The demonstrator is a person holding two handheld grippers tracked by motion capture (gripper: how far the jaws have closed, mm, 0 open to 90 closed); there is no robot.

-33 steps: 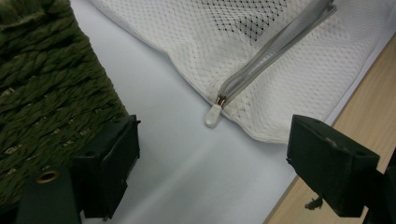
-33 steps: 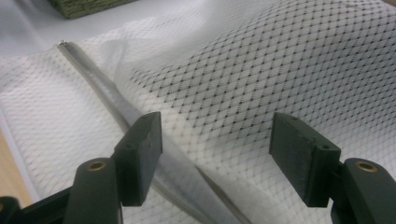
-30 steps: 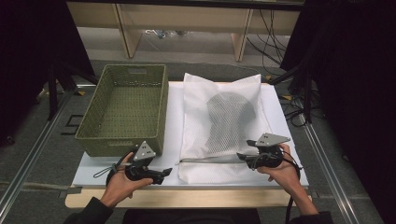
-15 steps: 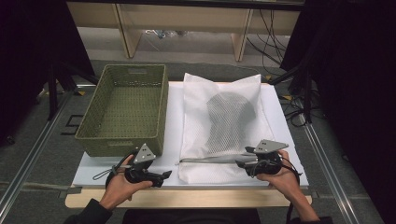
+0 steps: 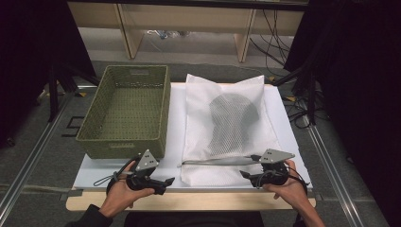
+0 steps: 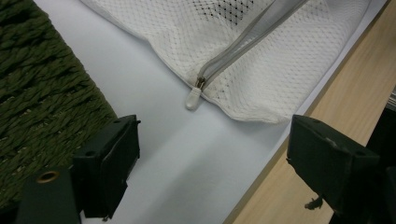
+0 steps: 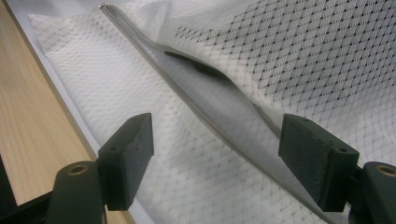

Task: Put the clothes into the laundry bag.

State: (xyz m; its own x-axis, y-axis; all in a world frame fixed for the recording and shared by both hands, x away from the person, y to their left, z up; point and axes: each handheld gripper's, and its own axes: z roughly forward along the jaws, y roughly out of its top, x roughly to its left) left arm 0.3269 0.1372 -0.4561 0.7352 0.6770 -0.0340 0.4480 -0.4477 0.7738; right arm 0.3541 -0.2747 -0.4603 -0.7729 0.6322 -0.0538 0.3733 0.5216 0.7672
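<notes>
Both jaws stood apart, clamped on nothing. My right gripper (image 5: 249,176) had just been opening, its jaws straddling the zipper (image 7: 201,109) of the mesh laundry bag (image 5: 227,123), which lay right of the green woven basket (image 5: 125,111). My left gripper (image 5: 165,182) hovered near the zipper pull (image 6: 192,99). I judged a loose grip could snag mesh rather than the pull.

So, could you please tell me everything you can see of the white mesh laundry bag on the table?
The white mesh laundry bag lies flat on the white table surface, right of the green woven basket. It is fine netting, with something dark and rounded showing through. A grey zipper runs across near the person's edge, its white pull tab at the left end; part of the zipper gapes slightly open. The right gripper has just been opening, its jaws on either side of the zipper without pressing.
</notes>
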